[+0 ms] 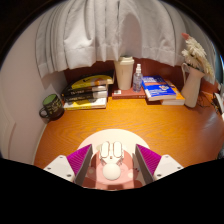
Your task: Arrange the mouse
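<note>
Mouse (111, 160) is a pale, whitish one, sitting between the two fingers at the near edge of the wooden desk (130, 125). It looks to rest on a light round mat or coaster (112, 178); can't tell which.

Gripper (111, 158) fingers are spread. The magenta pads (82, 157) flank the mouse left and right with a visible gap on each side, so it is bracketed, not pinched.

Risks from here, as I judge them:
- Mouse body is rounded and smooth. If the fingers close off-centre or too high on the shell, it could squirt forward or twist out.
- Left and right gaps look roughly even, but one pad landing first would shove the mouse sideways across the mat before the grip sets.
- Mat may slide with it if the mouse gets dragged instead of lifted.
- No cable visible; can't rule one out under the mouse. A snag would yank it.

Middle of the desk is bare wood. Clutter sits along the far wall:
- book stack (87, 93) far left, dark mug (51, 105) beside it
- blue books (160, 91) far right
- a carton (124, 73) between them
- curtain (100, 30) behind

A long carry toward that row risks clipping something.
</note>
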`<state>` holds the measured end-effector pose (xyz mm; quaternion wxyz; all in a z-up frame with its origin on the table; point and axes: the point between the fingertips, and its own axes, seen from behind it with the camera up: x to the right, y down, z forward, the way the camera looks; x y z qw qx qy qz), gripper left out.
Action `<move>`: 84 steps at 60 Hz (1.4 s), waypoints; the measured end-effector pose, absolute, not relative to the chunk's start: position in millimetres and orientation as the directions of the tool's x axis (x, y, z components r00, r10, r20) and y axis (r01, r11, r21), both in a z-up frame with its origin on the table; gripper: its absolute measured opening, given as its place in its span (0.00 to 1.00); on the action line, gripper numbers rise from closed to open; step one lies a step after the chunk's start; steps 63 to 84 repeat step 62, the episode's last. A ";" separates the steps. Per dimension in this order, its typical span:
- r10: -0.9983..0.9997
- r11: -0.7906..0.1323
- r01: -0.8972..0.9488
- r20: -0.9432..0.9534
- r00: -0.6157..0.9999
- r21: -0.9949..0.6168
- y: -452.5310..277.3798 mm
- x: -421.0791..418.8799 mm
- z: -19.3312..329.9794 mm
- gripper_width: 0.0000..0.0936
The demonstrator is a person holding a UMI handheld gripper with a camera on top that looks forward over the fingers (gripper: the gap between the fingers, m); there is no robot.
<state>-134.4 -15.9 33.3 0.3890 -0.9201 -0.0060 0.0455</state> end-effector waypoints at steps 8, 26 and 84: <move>0.049 -0.664 -0.035 -0.090 0.995 -0.747 -33.8 -116.2 94.7 0.92; 0.057 -0.557 -0.015 -0.056 0.997 -0.830 -120.4 -46.6 202.3 0.92; 0.022 -0.499 -0.055 -0.076 0.997 -0.865 -229.2 33.8 224.5 0.92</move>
